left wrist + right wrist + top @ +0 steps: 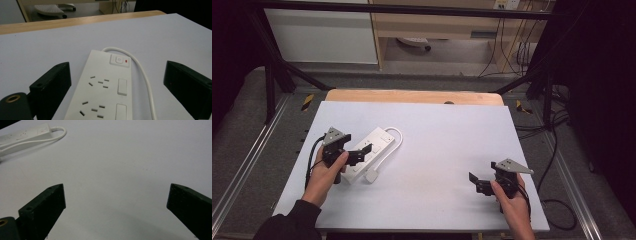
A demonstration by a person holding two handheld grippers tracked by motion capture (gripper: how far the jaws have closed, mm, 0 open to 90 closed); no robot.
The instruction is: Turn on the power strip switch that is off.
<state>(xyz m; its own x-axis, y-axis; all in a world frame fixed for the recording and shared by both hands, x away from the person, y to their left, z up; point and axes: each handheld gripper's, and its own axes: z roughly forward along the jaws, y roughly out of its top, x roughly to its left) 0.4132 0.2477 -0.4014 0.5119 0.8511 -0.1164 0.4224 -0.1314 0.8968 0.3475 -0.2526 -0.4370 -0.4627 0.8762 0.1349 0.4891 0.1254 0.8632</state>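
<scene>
A pale sheet [427,165] covers most of the table, with a strip of bare wooden edge [412,96] showing along the far side, and beyond that stand a wooden cabinet [437,25] and a bundle of dark cables [512,55] on the floor. The only loose object on the sheet is a white power strip [369,150], lying at an angle on the left half; its white cord [394,140] leaves the far end, loops round and runs back along the strip's right side to a white plug [372,175] lying just beside the near end. Nothing stands between either tool and the strip. The left gripper [362,152], held in the person's left hand [326,175], has its jaws spread wide and holds nothing. In the left gripper view, the left gripper [117,87] straddles the near part of the strip, whose rocker switch [119,60] with a red mark lies farther ahead; whether the jaws touch the strip cannot be told. The right gripper [479,182], held in the right hand [512,205] near the sheet's right front corner, is also wide apart and empty over bare sheet, well apart from the strip. In the right gripper view the power strip [22,135] lies far off at the upper left.
</scene>
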